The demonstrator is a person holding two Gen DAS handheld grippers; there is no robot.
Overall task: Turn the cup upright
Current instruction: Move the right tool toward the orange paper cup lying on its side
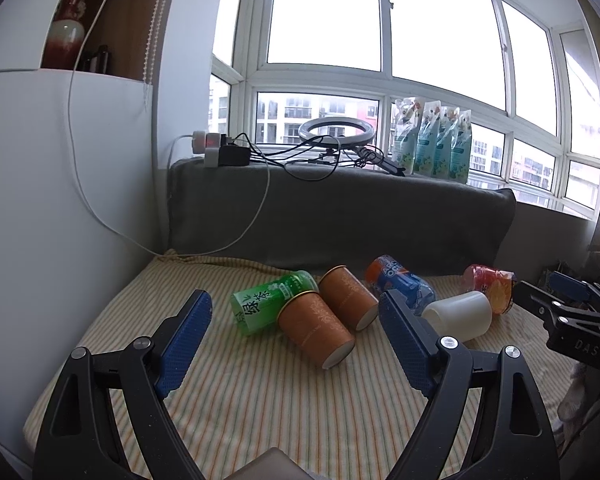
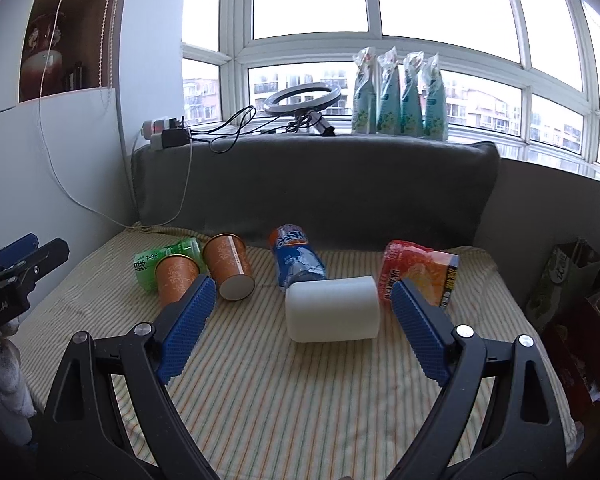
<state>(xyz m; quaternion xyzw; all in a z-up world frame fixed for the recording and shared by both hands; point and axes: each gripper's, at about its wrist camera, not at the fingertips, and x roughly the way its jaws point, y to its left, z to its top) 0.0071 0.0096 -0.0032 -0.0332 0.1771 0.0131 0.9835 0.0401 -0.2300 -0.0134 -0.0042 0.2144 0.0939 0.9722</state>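
Cups lay toppled in a row on the striped mattress (image 2: 300, 392), none yet upright. From the left: a green tea cup (image 1: 266, 306), touching two orange paper cups, the nearer (image 1: 314, 328) and the farther (image 1: 346, 294), then a blue Oreo cup (image 2: 296, 258), a white cup (image 2: 332, 308) and a red-orange cup (image 2: 416, 270). The left claw (image 1: 296, 320) hung with its jaws apart, holding nothing, before the orange pair. The right claw (image 2: 300, 312) was likewise spread and empty, the white cup lying crosswise just ahead of its tips. Judged best practice: close across a cup's side wall near mid-length, lift clear, rotate, then set the base flat on the soft mattress. Neighbours crowded each grasp; the Oreo cup touched the white one behind. A grey cushion (image 2: 316, 188) backed the row, with a ring light (image 2: 304, 98) and pouches (image 2: 400, 96) on the sill above.
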